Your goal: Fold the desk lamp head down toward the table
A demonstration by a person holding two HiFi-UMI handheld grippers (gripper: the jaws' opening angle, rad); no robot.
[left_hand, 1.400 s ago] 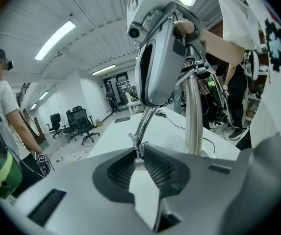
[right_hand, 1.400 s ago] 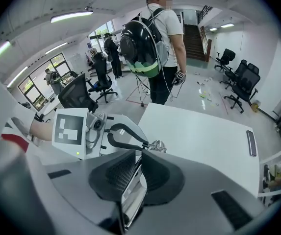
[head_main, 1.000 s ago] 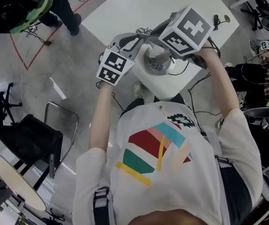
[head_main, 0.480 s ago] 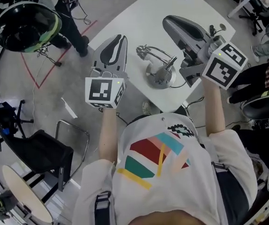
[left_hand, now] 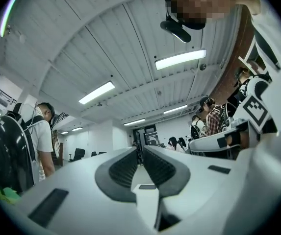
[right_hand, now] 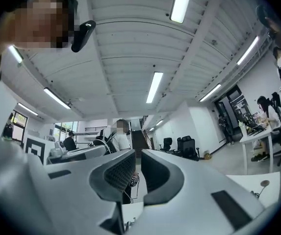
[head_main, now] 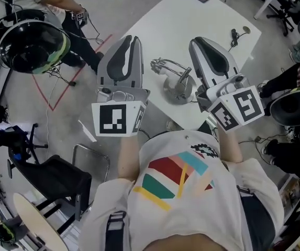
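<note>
Both pairs of jaws have risen clear of the lamp since a second ago, when they crowded over it. Your left gripper (left_hand: 140,153) has its jaws closed on nothing, and so does your right gripper (right_hand: 137,156); each points out level across the room. Between and below them, the silvery metal desk lamp (head_main: 177,80) stands on the white counter (head_main: 191,20), apparently bent low. Check how low it folds before you finish. If it needs more, brace the round base (head_main: 180,94) and press gently.
</note>
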